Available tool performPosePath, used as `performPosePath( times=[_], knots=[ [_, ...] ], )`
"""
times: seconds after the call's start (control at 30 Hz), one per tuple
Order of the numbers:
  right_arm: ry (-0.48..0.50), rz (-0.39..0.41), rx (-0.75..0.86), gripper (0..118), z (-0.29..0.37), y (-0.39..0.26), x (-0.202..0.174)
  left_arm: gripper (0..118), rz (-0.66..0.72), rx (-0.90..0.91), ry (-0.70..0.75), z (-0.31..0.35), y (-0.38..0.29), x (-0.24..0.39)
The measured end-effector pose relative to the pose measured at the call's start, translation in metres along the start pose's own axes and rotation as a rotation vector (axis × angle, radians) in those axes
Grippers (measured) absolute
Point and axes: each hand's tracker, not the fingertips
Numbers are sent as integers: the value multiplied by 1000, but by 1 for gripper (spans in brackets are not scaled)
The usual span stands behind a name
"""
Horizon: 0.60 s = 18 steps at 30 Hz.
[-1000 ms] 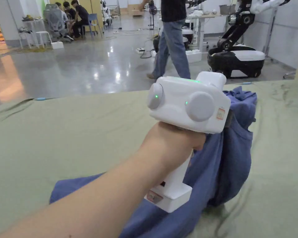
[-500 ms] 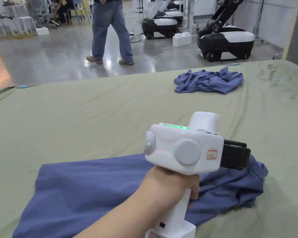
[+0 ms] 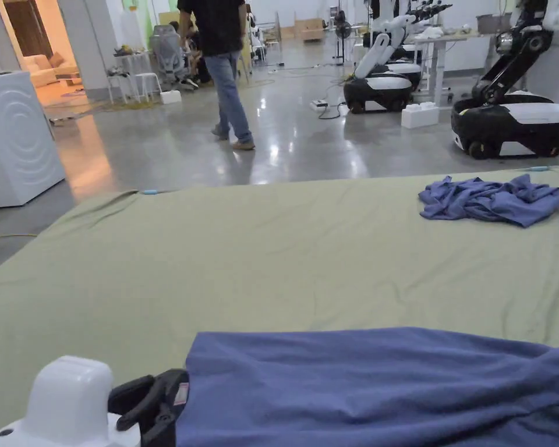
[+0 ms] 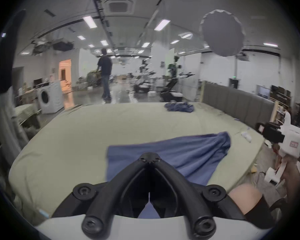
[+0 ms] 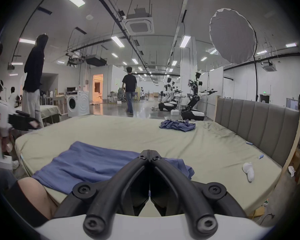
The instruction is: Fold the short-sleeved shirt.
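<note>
Blue short-sleeved shirt (image 3: 377,384), spread nearly flat on the green sheet's near edge; right end bunched
</note>
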Motion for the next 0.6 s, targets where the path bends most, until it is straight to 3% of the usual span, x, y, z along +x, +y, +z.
performPosePath(
  times=[0.13,0.23,0.4,0.43,0.5,0.53,0.57,0.6],
  knots=[
    [-5,-34,-60,3,-16,-10,1,0,146,-78,-23,-23,-28,-30],
    [-7,-24,-93,3,-27,-16,-3,0,153,-79,-41,-62,-24,-41],
    [12,24,-145,3,-38,-19,-16,0,147,-124,-15,-181,18,-77],
    [15,33,-151,3,-39,-20,-17,7,167,-148,16,-207,24,-84],
    [17,57,-174,3,-42,-19,-19,24,204,-208,15,-256,30,-98],
    [18,64,-177,3,-44,-20,-19,55,222,-255,10,-281,29,-103],
    [17,66,-182,3,-46,-21,-18,108,247,-355,48,-305,23,-107],
    [15,63,-188,3,-49,-21,-16,118,279,-339,-26,-315,18,-104]
  ],
)
